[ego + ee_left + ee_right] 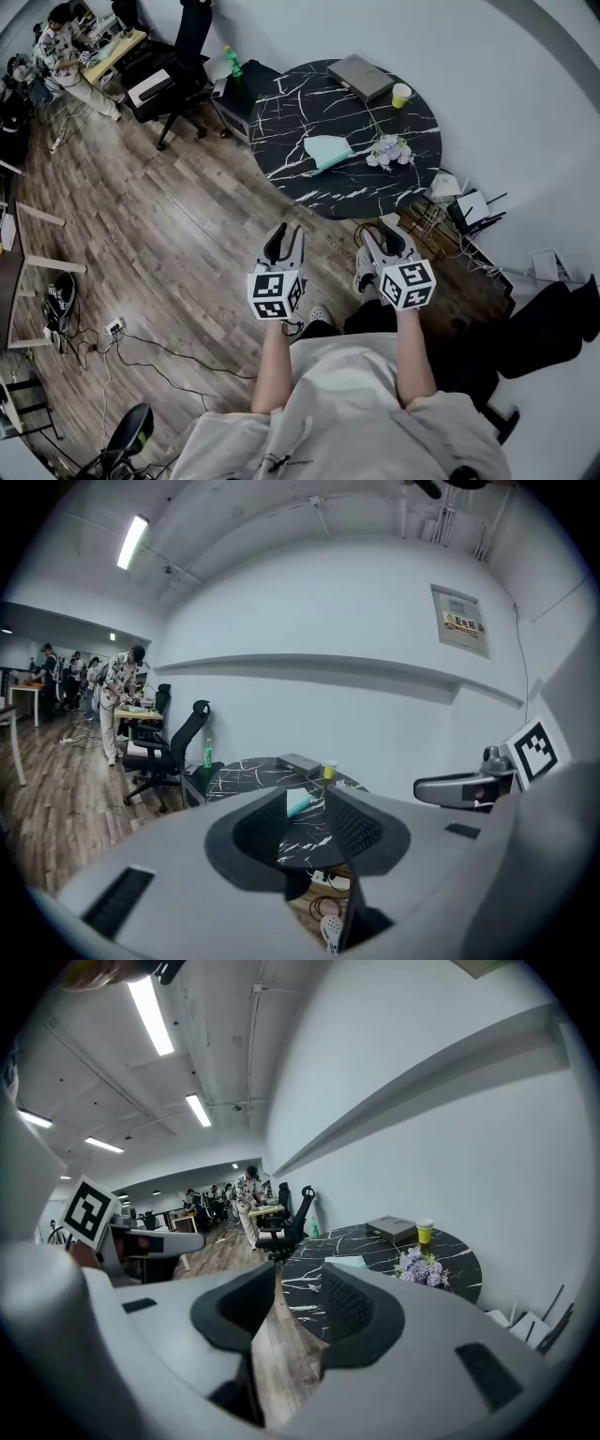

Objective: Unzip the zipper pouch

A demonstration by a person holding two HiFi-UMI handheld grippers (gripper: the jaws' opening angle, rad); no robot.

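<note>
The zipper pouch is a pale mint, flat bag lying on the round black marble table, near its front edge. Both grippers are held in the air short of the table, over the wooden floor, well apart from the pouch. My left gripper is open with nothing between its jaws; through their gap in the left gripper view I see the pouch. My right gripper is open and empty too, with the pouch ahead and slightly to the right.
On the table also stand a bunch of purple flowers, a yellow cup and a grey box. Black office chairs stand left of the table. Cables and a white rack lie at its right foot. A person sits at a desk far left.
</note>
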